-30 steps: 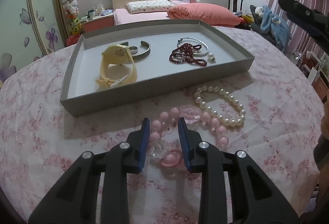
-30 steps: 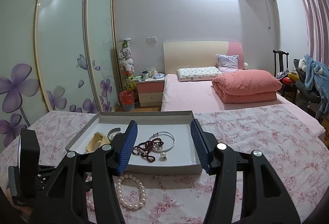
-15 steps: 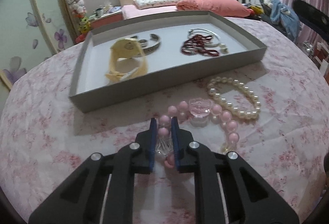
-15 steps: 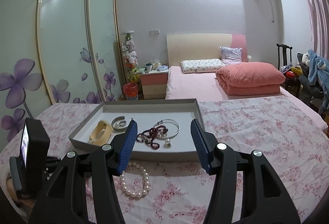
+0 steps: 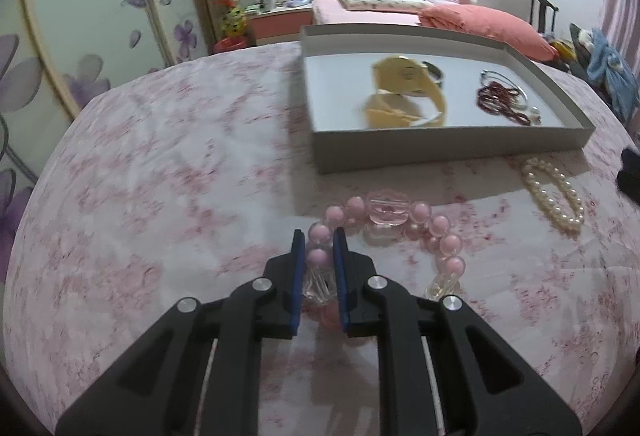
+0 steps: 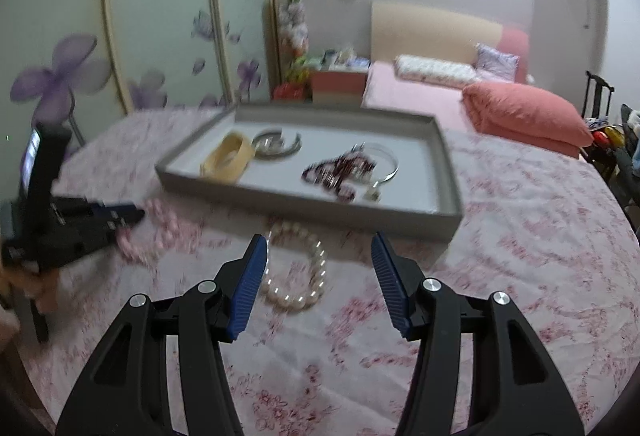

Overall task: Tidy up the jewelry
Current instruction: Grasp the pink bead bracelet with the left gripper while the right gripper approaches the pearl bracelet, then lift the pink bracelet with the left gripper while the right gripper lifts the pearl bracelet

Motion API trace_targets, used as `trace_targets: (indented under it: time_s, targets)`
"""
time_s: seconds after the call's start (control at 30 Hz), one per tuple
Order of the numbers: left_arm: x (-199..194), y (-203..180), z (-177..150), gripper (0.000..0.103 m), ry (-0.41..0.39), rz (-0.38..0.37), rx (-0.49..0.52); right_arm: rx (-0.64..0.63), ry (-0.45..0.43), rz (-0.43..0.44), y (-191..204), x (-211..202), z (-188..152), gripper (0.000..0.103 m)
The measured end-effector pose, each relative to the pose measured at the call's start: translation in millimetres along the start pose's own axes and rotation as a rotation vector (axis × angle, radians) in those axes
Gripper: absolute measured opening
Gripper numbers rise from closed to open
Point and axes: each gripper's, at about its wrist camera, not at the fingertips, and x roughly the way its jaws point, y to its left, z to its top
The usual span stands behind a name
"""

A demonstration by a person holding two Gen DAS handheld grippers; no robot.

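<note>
Left gripper [image 5: 319, 242] clamped on pink bead bracelet [image 5: 404, 232], lying on floral cloth [image 5: 168, 196] just before grey tray [image 5: 440, 152]. Right gripper [image 6: 319, 264] apart, hovering over pearl bracelet [image 6: 298, 276], seemingly clear of it in the blur.

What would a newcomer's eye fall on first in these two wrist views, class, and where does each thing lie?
First, the left gripper shut on the pink bead bracelet on the floral cloth, in front of the grey tray. Next, the right gripper, open above the pearl bracelet lying just outside the tray's near wall. Inside the tray: a yellow watch, a silver bangle and dark red beads.
</note>
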Motion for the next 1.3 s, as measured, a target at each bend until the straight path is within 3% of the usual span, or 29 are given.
trace_targets:
  time_s: [0.1, 0.2, 0.47, 0.5, 0.57, 0.67, 0.8, 1.0, 1.3]
  targets:
    - [-2, 6, -2, 0.015, -0.001, 0.0, -0.016, -0.022, 0.067, -0.007, 7, 17, -3, 0.052]
    - [-3, 6, -3, 0.015, -0.005, -0.001, -0.016, 0.003, 0.12, -0.009, 4, 32, -3, 0.037]
    - [-3, 6, -2, 0.015, -0.009, -0.003, -0.018, 0.031, 0.21, -0.028, -2, 56, -5, 0.032]
    - [-3, 6, -2, 0.015, -0.01, -0.004, -0.018, 0.032, 0.21, -0.03, -2, 56, -5, 0.022]
    - [-3, 6, -2, 0.015, -0.01, -0.004, -0.019, 0.026, 0.211, -0.027, -1, 56, -3, 0.011]
    - [-3, 6, -2, 0.015, -0.01, -0.006, -0.02, 0.039, 0.208, -0.018, -2, 53, -2, 0.01]
    - [-5, 8, -2, 0.014, -0.018, -0.028, -0.043, 0.063, 0.127, 0.016, -3, 34, 1, 0.01]
    - [-24, 11, -2, 0.014, -0.099, -0.072, -0.073, 0.083, -0.03, 0.047, -5, -5, 9, 0.01]
    - [-57, 5, -2, 0.013, -0.21, -0.157, -0.081, 0.111, -0.153, 0.077, -5, -31, 18, 0.01]
